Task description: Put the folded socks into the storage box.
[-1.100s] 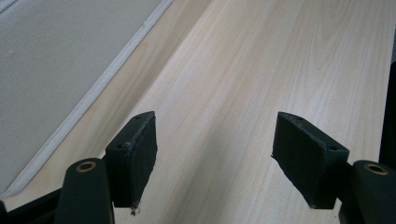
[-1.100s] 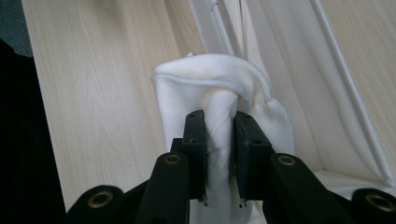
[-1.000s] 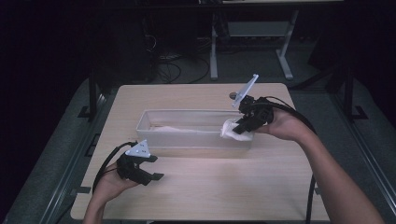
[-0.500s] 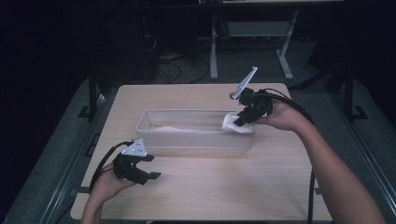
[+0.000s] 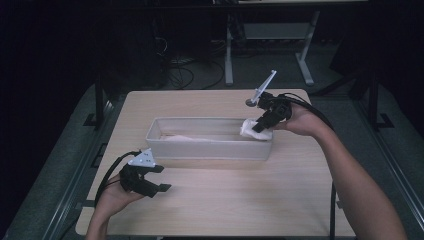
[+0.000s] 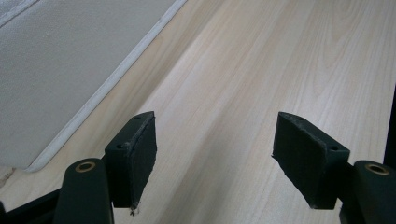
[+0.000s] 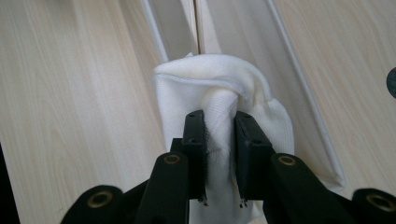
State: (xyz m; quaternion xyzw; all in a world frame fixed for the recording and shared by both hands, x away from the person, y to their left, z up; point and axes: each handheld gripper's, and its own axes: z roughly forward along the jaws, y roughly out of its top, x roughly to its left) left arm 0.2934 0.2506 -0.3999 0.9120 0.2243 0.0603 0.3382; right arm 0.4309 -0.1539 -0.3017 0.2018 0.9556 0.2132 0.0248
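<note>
the left hand-held gripper [image 5: 150,181] sits at the near left of the worktop [image 5: 220,205], low over the bare wood, just near of the long pale bin [image 5: 210,147]. in the left gripper view its jaws stand wide apart with nothing between them, and the bin's rim runs past on one side. it has no part in this step, so the best it can do is stay clear, or move in to steady the bin's near wall if the bin starts to slide.

in the middle, the bin lies lengthwise across the worktop, and something pale, perhaps more cloth, lies along its floor; what exactly cannot be told.

at the right, the right hand-held gripper [image 5: 263,121] has its jaws nearly together, pinching a bunched fold of a white cloth [image 5: 251,130] at the bin's right end. the right gripper view shows the cloth [image 7: 219,107] ballooning above the pads, with the bin's rim behind it.

judging by this, the step is lowering the cloth into the bin. to do it well, carry the bundle fully inside the right-hand wall before letting go, bring it down close to the floor, then open the jaws wide and lift straight up so no loose fold drags over the rim or snags on a pad.
</note>
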